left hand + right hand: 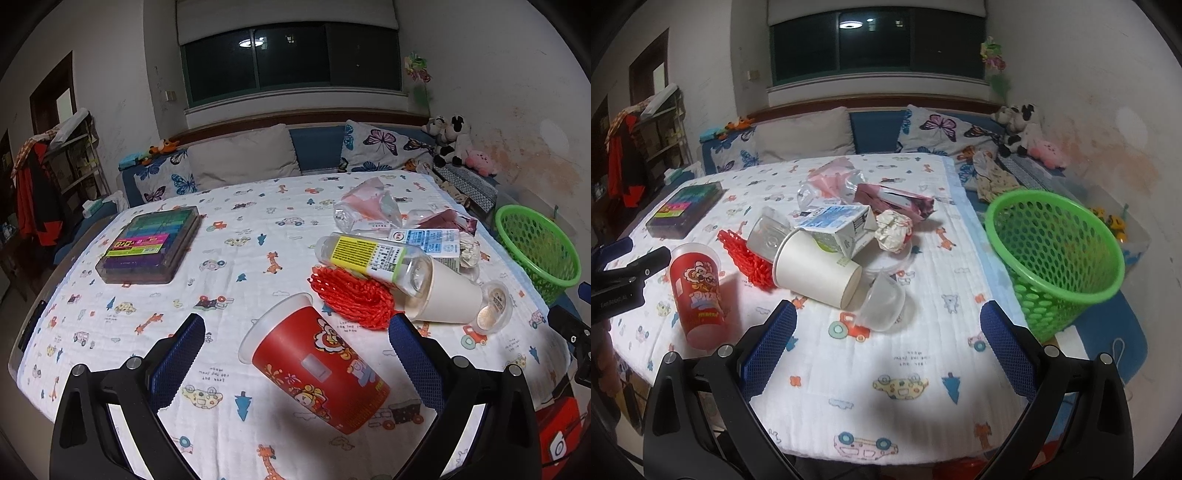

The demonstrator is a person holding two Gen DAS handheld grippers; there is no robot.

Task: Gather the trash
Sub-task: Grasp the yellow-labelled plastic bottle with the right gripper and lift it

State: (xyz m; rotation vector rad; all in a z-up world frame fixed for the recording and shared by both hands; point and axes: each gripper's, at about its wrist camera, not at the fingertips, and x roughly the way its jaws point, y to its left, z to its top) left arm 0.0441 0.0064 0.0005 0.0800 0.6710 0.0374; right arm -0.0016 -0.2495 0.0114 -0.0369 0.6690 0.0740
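On the table: I saw trash lying on the cloth, and none was in the green basket (pixel 1057 254) yet.
Left gripper (pixel 297 363): it was wide open and held nothing; the red cup (pixel 314 373) lay on its side between its fingers.
Right gripper (pixel 888 347): it was wide open too, with nothing in it, near the clear tub (pixel 882 304).
White cup (pixel 816 271): it lay tipped over, touching the milk carton (pixel 836 225).
What could go wrong: I thought the red cup might roll or squash if I squeezed its round side.
Basket: it leaned at the table edge, so a bump could tip it.
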